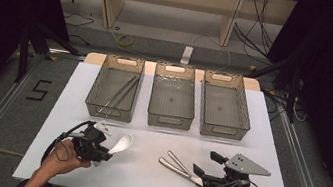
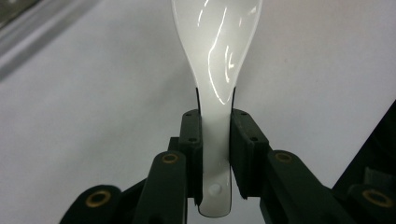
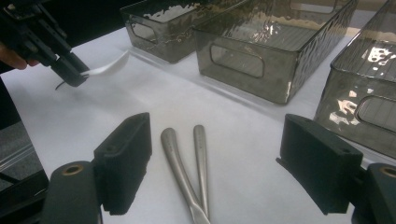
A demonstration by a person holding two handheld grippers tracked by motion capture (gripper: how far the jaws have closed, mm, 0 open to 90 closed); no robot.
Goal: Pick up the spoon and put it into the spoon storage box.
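Observation:
A white ceramic spoon [image 2: 215, 88] is clamped by its handle between the pads of my left gripper [image 2: 215, 144], with the bowl pointing away. From above, that left gripper [image 1: 105, 153] holds the spoon [image 1: 122, 143] at the table's front left. The spoon [image 3: 105, 68] also appears at the upper left of the right gripper view, lifted off the white table. My right gripper [image 1: 204, 163] stands open at the front right, its jaws wide apart on either side of metal tongs [image 3: 189, 165]. The tongs [image 1: 174, 164] lie flat on the table, untouched by the pads.
Three smoky transparent bins stand in a row at the back: the left bin [image 1: 111, 109] holds metal tongs [image 1: 119, 94], while the middle bin [image 1: 169, 119] and right bin [image 1: 222, 127] look bare. The white table [image 1: 141, 175] ends close in front of both hands.

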